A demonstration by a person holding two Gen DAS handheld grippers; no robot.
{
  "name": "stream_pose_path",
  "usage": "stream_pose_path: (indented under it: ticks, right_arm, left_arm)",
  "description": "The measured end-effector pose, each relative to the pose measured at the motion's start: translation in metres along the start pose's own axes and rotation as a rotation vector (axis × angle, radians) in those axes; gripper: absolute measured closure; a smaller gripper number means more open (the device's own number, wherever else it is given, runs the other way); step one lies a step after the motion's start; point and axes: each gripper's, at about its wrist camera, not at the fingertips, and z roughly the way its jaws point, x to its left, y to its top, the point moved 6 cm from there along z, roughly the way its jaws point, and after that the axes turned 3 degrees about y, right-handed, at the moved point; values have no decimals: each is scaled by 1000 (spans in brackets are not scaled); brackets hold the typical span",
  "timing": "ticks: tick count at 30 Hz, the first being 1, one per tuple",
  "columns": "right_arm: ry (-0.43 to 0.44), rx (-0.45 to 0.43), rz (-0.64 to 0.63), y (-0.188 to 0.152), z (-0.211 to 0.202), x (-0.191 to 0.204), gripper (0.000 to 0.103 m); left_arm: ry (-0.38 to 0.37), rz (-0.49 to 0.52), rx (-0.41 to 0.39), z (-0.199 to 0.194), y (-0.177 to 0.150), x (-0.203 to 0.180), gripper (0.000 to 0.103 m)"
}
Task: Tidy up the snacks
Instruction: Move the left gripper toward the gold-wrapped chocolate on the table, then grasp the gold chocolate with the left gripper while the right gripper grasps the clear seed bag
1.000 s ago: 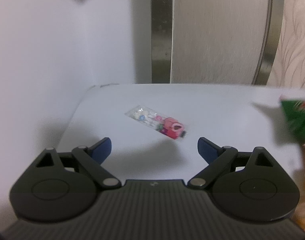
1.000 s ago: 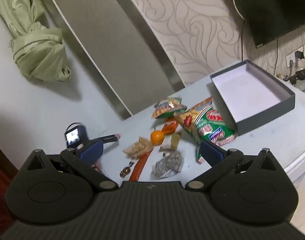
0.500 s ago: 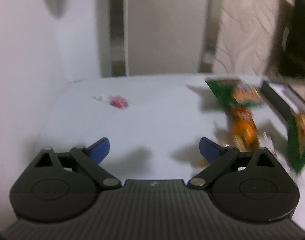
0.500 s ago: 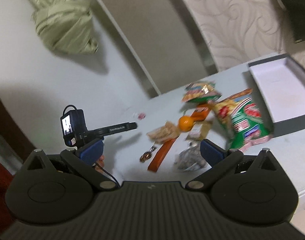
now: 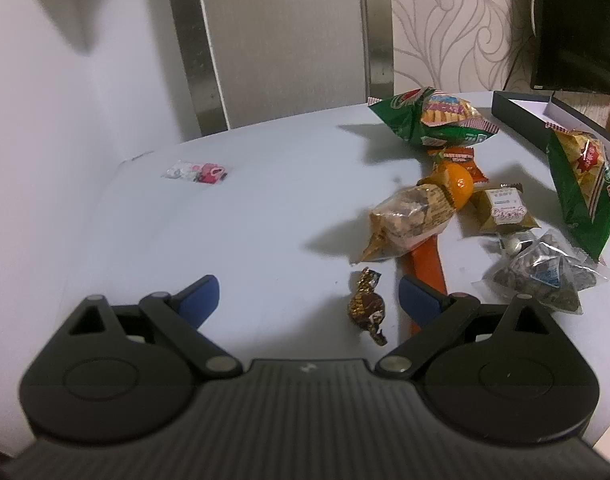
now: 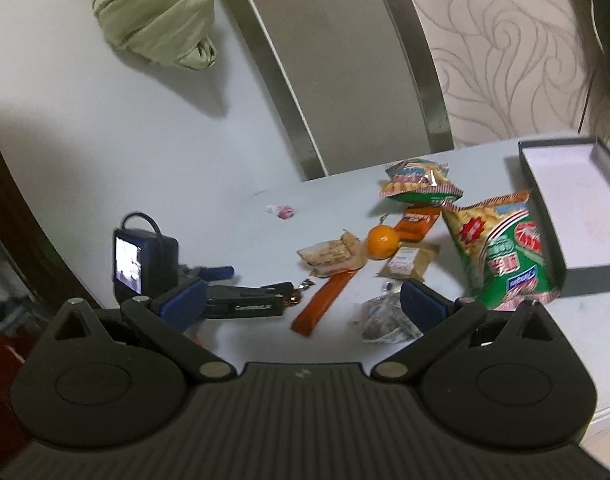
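**Pale-grey tabletop, snacks bunched at right half, left half mostly bare**

Pale-grey table point(image 5: 233, 240) carries the snacks; its back edge meets a white wall and a brushed-metal panel point(image 5: 281, 40). Left gripper point(image 5: 309, 298) hangs low over the near-left part, jaws spread wide, nothing between them. A brown-wrapped candy point(image 5: 367, 306) lies on the table just inside its right finger, and the orange stick pack point(image 5: 427, 260) runs under that finger's tip. Open surface stretches from the left gripper to the back-left corner, broken only by a small clear packet w/ pink bits point(image 5: 197, 171) near the back edge.

Snack cluster, right half: tan wrapped cake point(image 5: 409, 216) touching a mandarin point(image 5: 459, 184); olive sachet point(image 5: 503, 210) beside it; clear bag of dark seeds point(image 5: 545, 276) toward the near edge; two green chip bags, one at the back point(image 5: 433, 124), one leaning on the box's wall point(image 6: 501, 252).

Dark-grey box point(image 6: 589, 276), white inside, sits at the right edge, no snacks visible in it.

Right gripper point(image 6: 303, 300) is raised above the near edge, jaws also wide, empty. Seen from it, the left gripper's body w/ small camera point(image 6: 143, 260) sits over the near-left corner.
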Motion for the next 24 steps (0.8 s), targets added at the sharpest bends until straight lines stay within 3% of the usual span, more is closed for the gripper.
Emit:
stream_pose_path:
  ticks: [9, 15, 20, 24]
  right_arm:
    - [-40, 22, -91, -7, -3, 10, 0]
    - [-83, 20, -105, 4, 0, -4, 0]
    - [-96, -14, -53, 0, 1, -4, 0]
    - [-79, 26, -13, -19, 6, 0, 0]
  left_arm:
    - [-4, -19, -1, 4, 3, -5, 5]
    - [-1, -32, -16, 0, 2, -4, 5]
    - [7, -41, -55, -8, -1, 0, 6]
    - [3, -60, -55, -9, -5, 4, 6]
